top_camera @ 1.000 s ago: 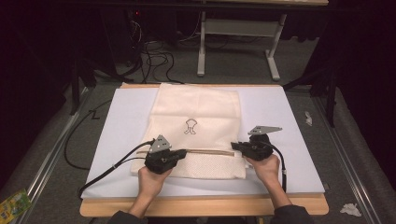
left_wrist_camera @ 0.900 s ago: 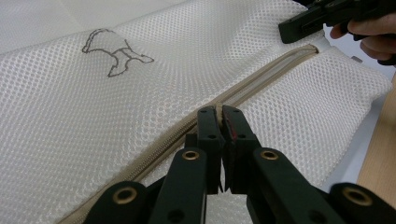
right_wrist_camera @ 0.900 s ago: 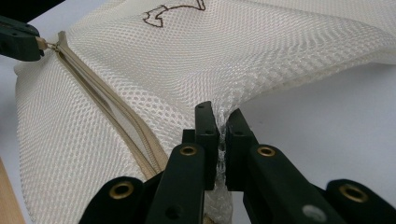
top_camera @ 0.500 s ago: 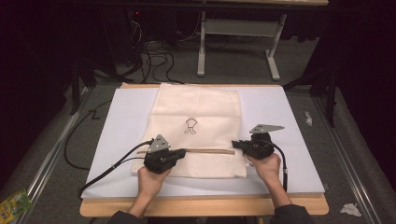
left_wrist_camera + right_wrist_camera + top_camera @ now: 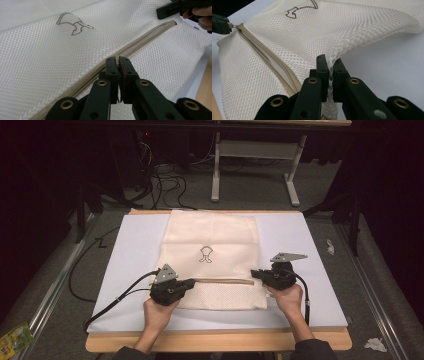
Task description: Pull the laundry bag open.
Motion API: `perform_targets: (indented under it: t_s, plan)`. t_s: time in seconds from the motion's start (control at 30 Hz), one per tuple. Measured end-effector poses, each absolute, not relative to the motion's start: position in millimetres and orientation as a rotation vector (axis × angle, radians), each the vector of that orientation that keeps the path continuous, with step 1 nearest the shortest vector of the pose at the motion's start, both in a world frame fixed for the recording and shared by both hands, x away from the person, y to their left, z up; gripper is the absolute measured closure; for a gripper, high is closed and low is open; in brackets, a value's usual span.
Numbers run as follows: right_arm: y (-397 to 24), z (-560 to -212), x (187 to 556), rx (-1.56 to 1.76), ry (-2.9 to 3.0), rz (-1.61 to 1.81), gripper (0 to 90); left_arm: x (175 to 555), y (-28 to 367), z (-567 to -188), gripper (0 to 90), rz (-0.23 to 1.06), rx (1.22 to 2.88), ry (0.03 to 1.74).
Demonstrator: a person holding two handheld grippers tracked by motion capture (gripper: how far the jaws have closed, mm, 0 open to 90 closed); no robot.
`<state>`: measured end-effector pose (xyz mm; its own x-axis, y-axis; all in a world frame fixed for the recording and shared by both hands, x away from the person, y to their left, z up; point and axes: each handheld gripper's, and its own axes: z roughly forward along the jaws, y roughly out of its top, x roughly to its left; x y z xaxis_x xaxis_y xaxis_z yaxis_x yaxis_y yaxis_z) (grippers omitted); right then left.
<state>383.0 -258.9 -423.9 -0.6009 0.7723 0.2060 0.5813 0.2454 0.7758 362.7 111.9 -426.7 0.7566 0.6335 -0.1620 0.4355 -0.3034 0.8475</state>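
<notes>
A cream mesh bag point(image 5: 215, 235) with a small dark emblem point(image 5: 205, 254) lies flat on a white sheet point(image 5: 135, 245). A tan zipper point(image 5: 225, 280) runs across its near part. My left gripper point(image 5: 191, 281) lies at the zipper's left part, shut on the tan zipper pull point(image 5: 116, 60). From the right gripper view that same gripper point(image 5: 220, 23) holds the pull at the zipper's far end. My right gripper point(image 5: 254, 275) is shut on the mesh at the bag's right edge point(image 5: 331, 65), which puckers up between its jaws. In the left gripper view the right gripper point(image 5: 170, 11) appears at the top right.
The sheet covers a wooden table whose front edge point(image 5: 215, 340) is at the bottom. On the floor behind the table are cables point(image 5: 165, 180) and a desk frame point(image 5: 250, 150). Crumpled paper point(image 5: 375, 344) and a green packet point(image 5: 15, 337) lie on the floor beside the table.
</notes>
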Motion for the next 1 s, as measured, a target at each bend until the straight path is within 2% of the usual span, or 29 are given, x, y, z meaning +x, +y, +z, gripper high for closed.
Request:
perform_targets:
  t_s: [1.0]
  plan:
    - [-267.6, -421.7, 384.2, 1.282, 2.274, 1.265, 88.3, 362.3, 122.3, -425.9, 87.2, 0.267, 1.933, 0.831]
